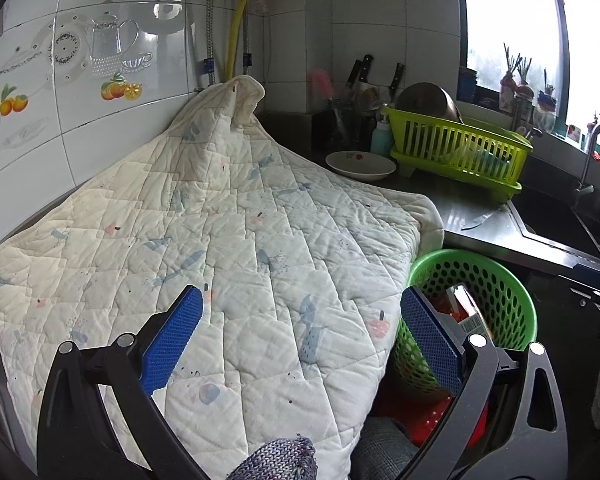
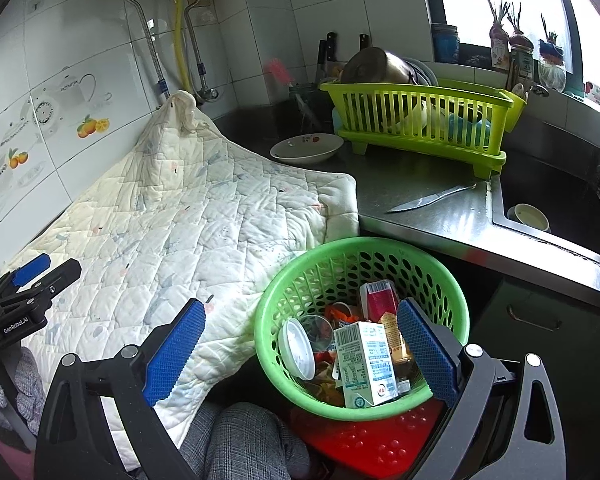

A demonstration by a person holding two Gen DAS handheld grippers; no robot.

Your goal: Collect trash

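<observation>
Both grippers hang with jaws spread wide and nothing between the blue pads: the left gripper (image 1: 302, 344) over the cream quilted cloth (image 1: 203, 240) that drapes the counter's left part, the right gripper (image 2: 302, 350) over the round green perforated plastic basket (image 2: 444, 280).

That basket sits below the counter's front edge, on a red plastic stool (image 2: 376, 440), just beside the cloth's hanging corner. The trash is already in it: a white and green drink carton (image 2: 364, 364) standing upright at the front, a red carton (image 2: 378, 300) behind it, a clear plastic cup with a white lid (image 2: 300, 346) lying on its side to the left, and orange wrappers (image 2: 340, 314) underneath.

No loose litter shows on the cloth, so collecting looks nearly or wholly done. A sound next step would be to scan the cloth and counter once more. If the basket must be moved, gripping its rim at a bare stretch, clear of the cartons, should keep it level.

Towards the counter's back right corner stands a lime green slatted dish rack (image 2: 420, 116) holding an upturned metal pot (image 2: 376, 66). A white bowl (image 2: 306, 148) sits before it, and a steel knife (image 2: 432, 198) lies near the sink's edge.
</observation>
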